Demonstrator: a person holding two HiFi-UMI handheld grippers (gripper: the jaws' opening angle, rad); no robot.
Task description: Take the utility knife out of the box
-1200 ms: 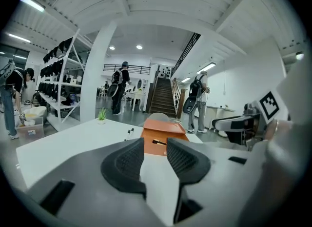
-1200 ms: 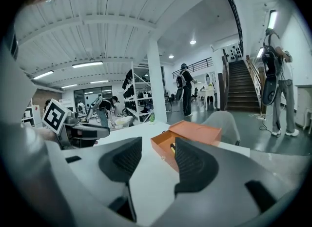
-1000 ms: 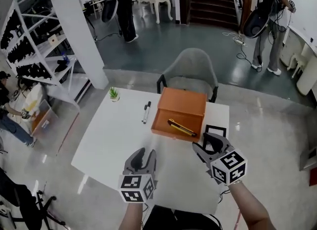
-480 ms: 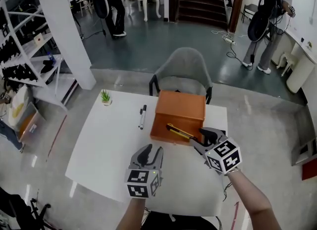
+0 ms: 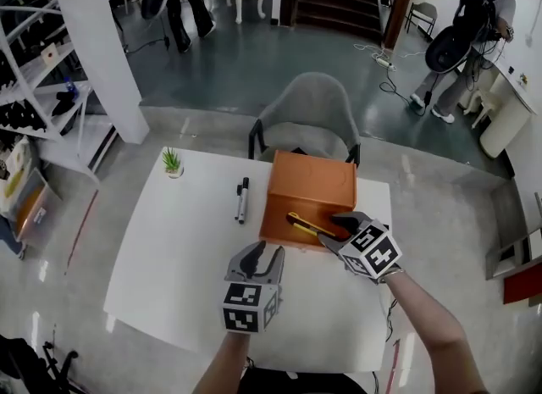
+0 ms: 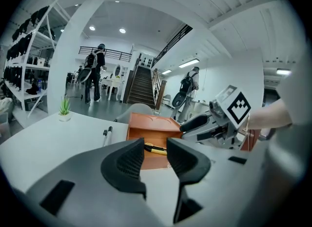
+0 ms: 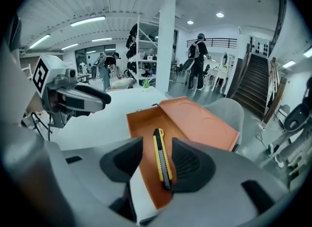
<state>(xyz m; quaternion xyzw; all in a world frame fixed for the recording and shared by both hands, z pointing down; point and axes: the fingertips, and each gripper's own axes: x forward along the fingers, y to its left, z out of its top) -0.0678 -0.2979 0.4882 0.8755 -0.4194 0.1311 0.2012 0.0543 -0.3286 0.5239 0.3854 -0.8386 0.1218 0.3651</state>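
Util. knife (image 7: 162, 162): lay in box (image 5: 309, 182), table (image 5: 186, 231) far edge nr right corner. Prob. light, stiff, slick; grip mid-body. My R claw (image 5: 337, 231) was apart, astride it.

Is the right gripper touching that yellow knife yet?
Cannot tell. The right gripper view shows the utility knife between the parted jaws of the right gripper, its near end overlapping one jaw's edge, with no clear gap.

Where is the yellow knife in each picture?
Head view: the knife lies in the orange box, near the middle.
Left gripper view: low centre, seen through the gap of the left gripper.
Right gripper view: centre, lined up between the open jaws of the right gripper.
Shared landmark: the orange box.
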